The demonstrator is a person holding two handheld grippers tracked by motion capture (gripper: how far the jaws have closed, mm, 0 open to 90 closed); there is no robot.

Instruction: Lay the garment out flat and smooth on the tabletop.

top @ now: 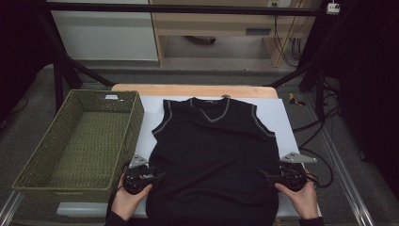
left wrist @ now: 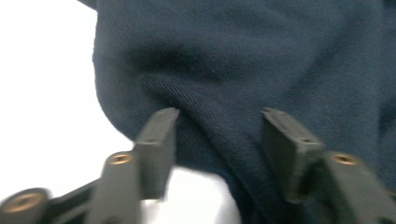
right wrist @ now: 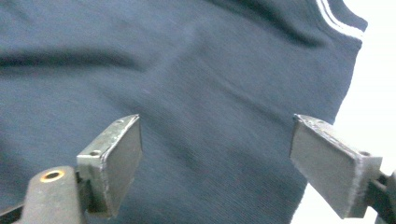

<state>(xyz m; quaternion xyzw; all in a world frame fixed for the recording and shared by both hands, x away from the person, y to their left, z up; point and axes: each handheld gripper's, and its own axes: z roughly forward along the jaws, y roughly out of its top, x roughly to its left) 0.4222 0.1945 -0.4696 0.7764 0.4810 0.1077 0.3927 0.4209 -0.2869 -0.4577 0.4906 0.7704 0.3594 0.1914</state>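
A black sleeveless V-neck vest (top: 211,155) with thin white trim lies flat on the white sheet (top: 282,113). My left gripper (top: 160,176) is at the vest's lower left edge and points inward. In the left gripper view its jaws (left wrist: 219,126) stand apart, with a rumpled fold of the dark fabric (left wrist: 257,56) lying between them. My right gripper (top: 263,175) is at the vest's lower right edge. In the right gripper view its jaws (right wrist: 215,135) stand wide over smooth fabric (right wrist: 187,70), and the trimmed armhole (right wrist: 336,21) shows farther off.
A green woven basket (top: 136,117) stands left of the vest with nothing inside. The wooden table edge (top: 197,88) runs behind the sheet. Black frame legs and cables stand at both sides.
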